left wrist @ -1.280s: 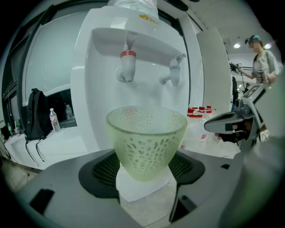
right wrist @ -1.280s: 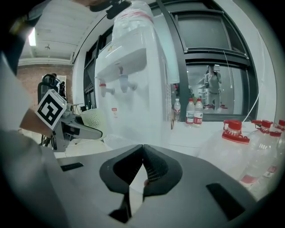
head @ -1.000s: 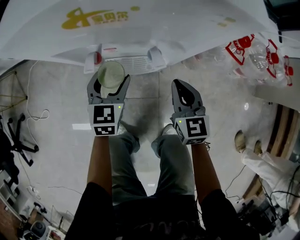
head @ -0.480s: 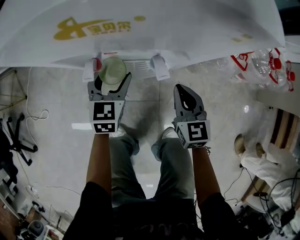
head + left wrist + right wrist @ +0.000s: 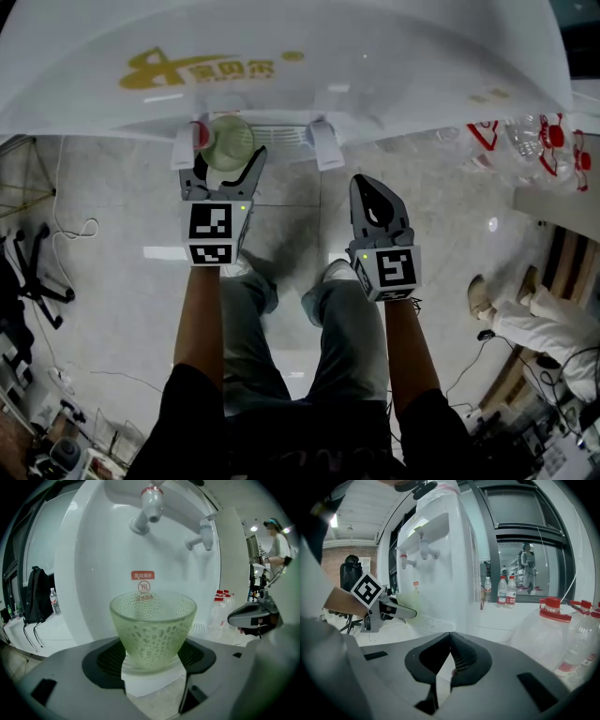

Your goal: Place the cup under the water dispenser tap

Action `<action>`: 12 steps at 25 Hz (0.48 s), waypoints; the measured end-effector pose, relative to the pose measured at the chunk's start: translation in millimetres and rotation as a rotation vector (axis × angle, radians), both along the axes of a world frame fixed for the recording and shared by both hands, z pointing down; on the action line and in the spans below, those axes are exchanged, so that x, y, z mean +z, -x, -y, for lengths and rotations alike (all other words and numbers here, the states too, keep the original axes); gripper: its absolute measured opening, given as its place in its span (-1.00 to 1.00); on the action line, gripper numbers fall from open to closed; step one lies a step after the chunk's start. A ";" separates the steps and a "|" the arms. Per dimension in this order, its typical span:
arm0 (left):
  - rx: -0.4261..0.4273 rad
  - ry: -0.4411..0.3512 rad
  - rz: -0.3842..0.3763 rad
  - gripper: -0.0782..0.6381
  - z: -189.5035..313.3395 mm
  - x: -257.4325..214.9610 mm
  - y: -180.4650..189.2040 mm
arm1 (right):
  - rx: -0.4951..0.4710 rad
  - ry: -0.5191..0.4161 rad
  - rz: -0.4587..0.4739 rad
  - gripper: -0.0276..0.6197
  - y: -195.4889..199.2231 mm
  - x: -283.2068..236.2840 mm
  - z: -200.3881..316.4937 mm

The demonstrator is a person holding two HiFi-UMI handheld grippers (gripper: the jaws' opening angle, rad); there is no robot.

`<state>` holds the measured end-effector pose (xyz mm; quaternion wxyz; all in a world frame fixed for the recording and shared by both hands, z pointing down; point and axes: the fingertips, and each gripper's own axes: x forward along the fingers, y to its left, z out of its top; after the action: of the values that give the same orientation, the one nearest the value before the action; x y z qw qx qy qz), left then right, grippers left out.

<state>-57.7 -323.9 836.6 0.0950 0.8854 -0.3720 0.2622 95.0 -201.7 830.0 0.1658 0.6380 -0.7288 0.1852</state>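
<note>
Green glass cup (image 5: 153, 625), gripped in left claw (image 5: 154, 667)

A: What colour is the cup (image 5: 153, 625)?
B: Pale green, dimpled all over.
A: And the water dispenser (image 5: 89, 573)?
B: White, with a gold logo (image 5: 192, 70) on its top, a red label (image 5: 142, 575) on its front and 1 red-banded tap (image 5: 151, 506).

Upright pale-green dimpled cup (image 5: 153, 627), lower than the red-ringed tap (image 5: 152, 503).
</note>
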 end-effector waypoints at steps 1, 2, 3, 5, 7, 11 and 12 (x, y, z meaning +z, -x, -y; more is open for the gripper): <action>0.003 -0.002 0.007 0.20 0.0 0.5 0.4 | 0.000 0.000 0.002 -0.87 0.1 -0.2 0.4; 0.007 -0.004 0.013 0.20 -0.4 0.7 0.7 | -0.001 0.001 0.002 -0.87 0.3 -0.7 0.8; 0.012 -0.006 0.018 0.22 -1.1 0.8 0.7 | -0.004 0.002 0.000 -0.87 0.4 -1.4 1.0; 0.018 -0.005 0.020 0.26 -2.4 1.3 0.4 | -0.005 0.005 0.000 -0.87 0.3 -2.8 1.3; 0.008 0.005 0.014 0.28 -2.2 2.4 2.0 | -0.004 0.009 0.004 -0.87 0.8 -3.7 1.4; -0.003 0.010 0.006 0.29 -3.0 0.6 4.5 | -0.016 0.008 0.003 -0.87 2.6 -5.6 1.1; -0.002 0.011 0.009 0.29 -4.8 0.8 4.4 | -0.018 0.010 0.000 -0.87 2.5 -5.8 0.6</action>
<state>-62.1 -319.1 837.4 0.0987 0.8832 -0.3720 0.2681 92.5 -202.3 824.2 0.1704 0.6306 -0.7336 0.1873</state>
